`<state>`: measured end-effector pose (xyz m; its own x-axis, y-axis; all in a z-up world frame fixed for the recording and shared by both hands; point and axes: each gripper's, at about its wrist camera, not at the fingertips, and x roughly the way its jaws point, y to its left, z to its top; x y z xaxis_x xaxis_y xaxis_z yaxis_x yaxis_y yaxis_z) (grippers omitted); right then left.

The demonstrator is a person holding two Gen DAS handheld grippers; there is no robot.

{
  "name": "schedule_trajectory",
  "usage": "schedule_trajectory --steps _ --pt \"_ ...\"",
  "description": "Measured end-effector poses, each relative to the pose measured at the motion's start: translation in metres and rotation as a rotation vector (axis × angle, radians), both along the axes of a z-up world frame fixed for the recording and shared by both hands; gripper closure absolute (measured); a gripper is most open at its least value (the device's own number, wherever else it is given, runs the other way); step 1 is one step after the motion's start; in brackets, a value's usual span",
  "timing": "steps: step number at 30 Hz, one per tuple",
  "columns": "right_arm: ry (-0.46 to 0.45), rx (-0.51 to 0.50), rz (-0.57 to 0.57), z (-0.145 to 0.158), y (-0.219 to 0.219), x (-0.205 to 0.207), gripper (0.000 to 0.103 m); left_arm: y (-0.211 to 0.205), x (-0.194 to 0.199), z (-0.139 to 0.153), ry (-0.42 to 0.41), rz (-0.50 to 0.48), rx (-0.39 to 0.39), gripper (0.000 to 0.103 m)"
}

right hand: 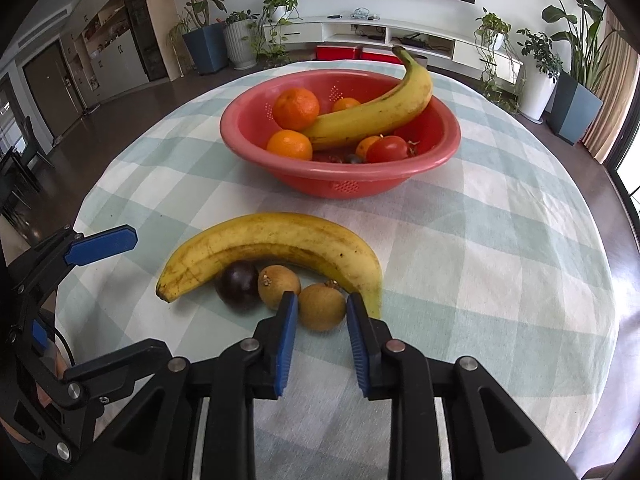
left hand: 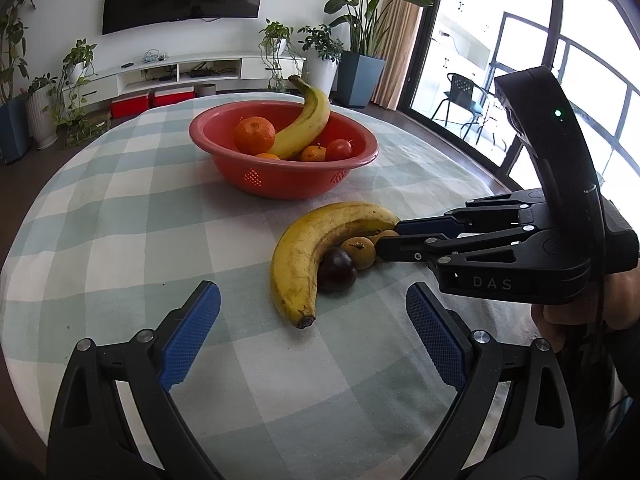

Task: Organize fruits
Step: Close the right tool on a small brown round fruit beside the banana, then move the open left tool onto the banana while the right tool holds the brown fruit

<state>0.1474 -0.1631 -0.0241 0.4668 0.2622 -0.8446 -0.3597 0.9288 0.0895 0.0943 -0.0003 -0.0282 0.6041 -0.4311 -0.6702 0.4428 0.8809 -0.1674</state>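
Observation:
A red bowl [left hand: 362, 156] [right hand: 448, 156] stands mid-table and holds a banana [left hand: 304, 124] [right hand: 376, 114], several oranges and a tomato [right hand: 387, 149]. On the cloth lie a loose banana [left hand: 298, 252] [right hand: 272, 246], a dark purple fruit [left hand: 337, 271] [right hand: 237, 283] and two brown fruits [right hand: 279, 285] [right hand: 322, 306]. My right gripper [right hand: 322, 300] [left hand: 386, 242] straddles the nearer brown fruit, its blue pads [right hand: 288, 320] close on both sides with small gaps. My left gripper [left hand: 312, 300] is wide open and empty, just short of the loose banana's tip; one of its blue pads [right hand: 102, 243] shows in the right wrist view.
The round table has a green-and-white checked cloth [left hand: 140, 220] [right hand: 500, 240]. Beyond it are potted plants [left hand: 360, 32], a white TV shelf [left hand: 180, 72], red boxes on the floor [left hand: 148, 102] and a glass door at the right [left hand: 520, 60].

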Motion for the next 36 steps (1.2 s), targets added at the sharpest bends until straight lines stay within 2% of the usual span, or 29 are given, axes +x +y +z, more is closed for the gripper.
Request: schedule_trajectory --steps 5,9,13,17,23,26,32,34,36 --pt "0.055 -0.038 0.025 0.002 0.002 0.0 0.074 0.004 0.0 0.001 -0.002 0.01 -0.009 0.008" --pt "0.087 -0.029 0.032 -0.011 0.0 -0.006 0.069 0.006 0.002 0.0 0.008 0.018 -0.015 0.008" --pt "0.063 0.012 0.021 -0.014 -0.004 0.0 0.069 0.004 0.001 0.0 0.005 0.009 -0.007 0.008" --pt "0.034 0.002 0.029 -0.014 -0.003 0.003 0.069 0.005 0.003 -0.001 0.019 0.008 -0.016 0.008" --pt "0.013 0.087 0.014 -0.014 -0.011 -0.002 0.071 0.005 0.007 0.006 0.026 -0.001 0.005 0.008" --pt "-0.003 0.093 0.007 -0.012 -0.012 -0.009 0.073 -0.003 0.011 0.013 0.018 -0.01 0.069 0.008" --pt "-0.017 0.152 -0.03 -0.016 -0.025 -0.028 0.073 -0.026 0.042 0.019 0.061 -0.062 0.224 0.01" --pt "-0.018 0.18 -0.044 -0.018 -0.03 -0.029 0.073 -0.034 0.054 0.021 0.073 -0.09 0.273 0.023" --pt "-0.016 0.204 -0.055 -0.017 -0.033 -0.027 0.073 -0.044 0.065 0.023 0.086 -0.122 0.321 0.027"
